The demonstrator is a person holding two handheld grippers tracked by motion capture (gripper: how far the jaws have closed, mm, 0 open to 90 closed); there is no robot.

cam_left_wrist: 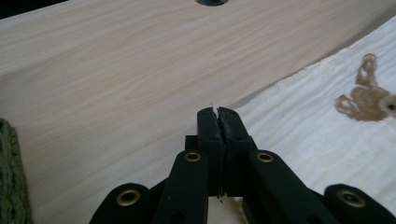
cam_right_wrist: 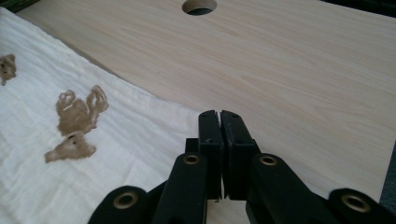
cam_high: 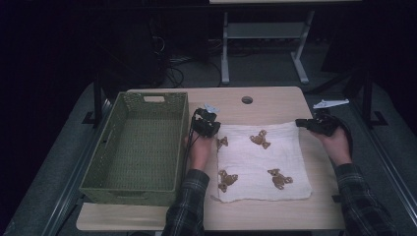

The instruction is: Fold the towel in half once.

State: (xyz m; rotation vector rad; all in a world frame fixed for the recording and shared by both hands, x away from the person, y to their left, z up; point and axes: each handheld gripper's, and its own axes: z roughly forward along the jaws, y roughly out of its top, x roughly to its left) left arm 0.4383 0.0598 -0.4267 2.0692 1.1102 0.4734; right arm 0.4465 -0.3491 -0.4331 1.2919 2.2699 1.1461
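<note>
Cloth handling at the far corners, both grippers engaging.

Table (cam_high: 275, 105) is carrying a green basket (cam_high: 140, 142) on the left and a white cloth (cam_high: 263, 162) with brown bears lying flat just beside it. Left gripper (cam_high: 209, 125) is sitting at the cloth's far left corner, jaws pressed together on its edge; a sliver of fabric is showing between the tips in the left gripper view (cam_left_wrist: 218, 122). Right gripper (cam_high: 307, 124) is resting at the far right corner, jaws pressed together; whether they are pinching fabric cannot be told. Judgement: confirm both pinches, then lift evenly, keeping the far edge taut.
</note>
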